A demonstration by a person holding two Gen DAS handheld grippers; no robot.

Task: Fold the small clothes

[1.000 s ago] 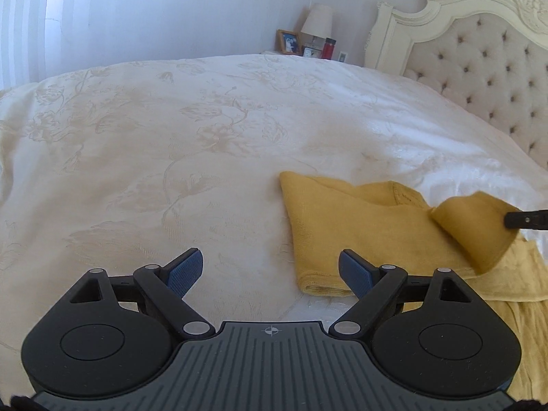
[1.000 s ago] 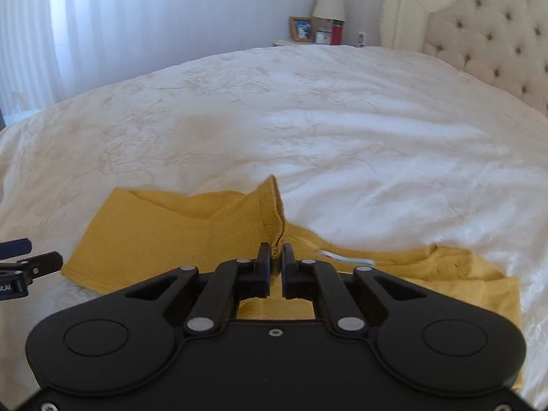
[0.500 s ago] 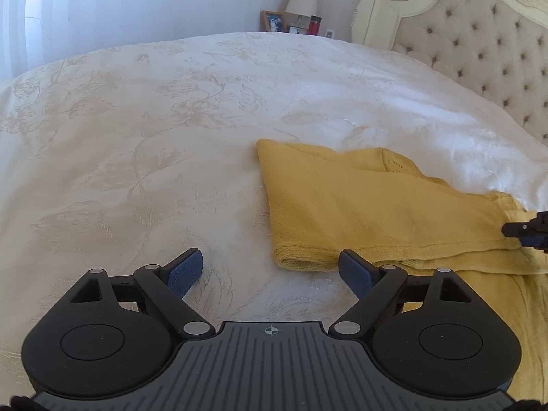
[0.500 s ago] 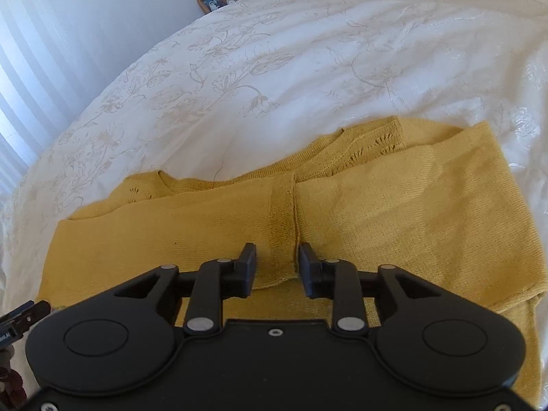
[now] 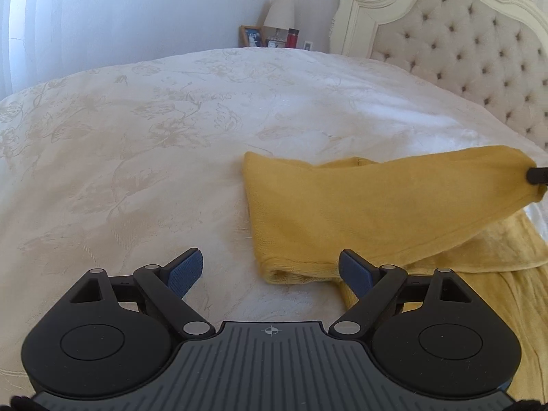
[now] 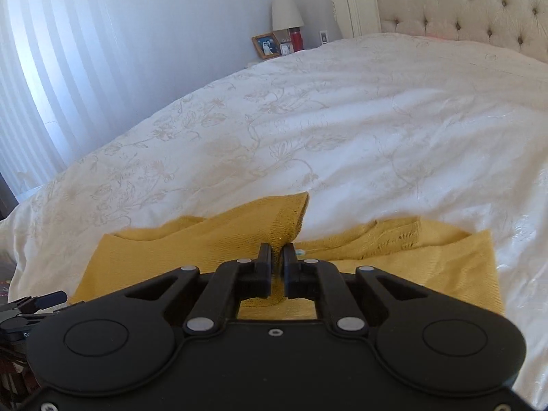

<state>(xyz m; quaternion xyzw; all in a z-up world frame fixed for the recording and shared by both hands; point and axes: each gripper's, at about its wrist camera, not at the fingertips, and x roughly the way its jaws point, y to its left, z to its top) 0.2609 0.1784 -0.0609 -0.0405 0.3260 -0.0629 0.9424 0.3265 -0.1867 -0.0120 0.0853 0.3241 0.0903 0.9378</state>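
Yellow knit garment (image 5: 359, 212) lies on the cream floral bedspread (image 5: 154, 157), toward the near right part of the bed as we see it from the left wrist camera. Its left edge is folded over and rests flat on the cover.

We note one part of it raised off the rest: a long flap runs up and to the right, its end pinched by the right gripper (image 6: 277, 251), whose tip shows at the right edge of the left wrist view. Right jaws have just been closing and now clamp the cloth; a ribbed band of the knit stands up between and beyond the fingertips. We see a small pale label just right of the fingers.

Left gripper (image 5: 272, 269) hangs above the bedspread, jaws spread wide, nothing between the blue pads (image 5: 186, 270). The folded corner of the garment lies just ahead of its right finger.

Beyond the bed: tufted headboard (image 5: 462, 51), lamp (image 5: 279, 13), picture frame (image 5: 251, 36), red bottle (image 5: 293, 37).
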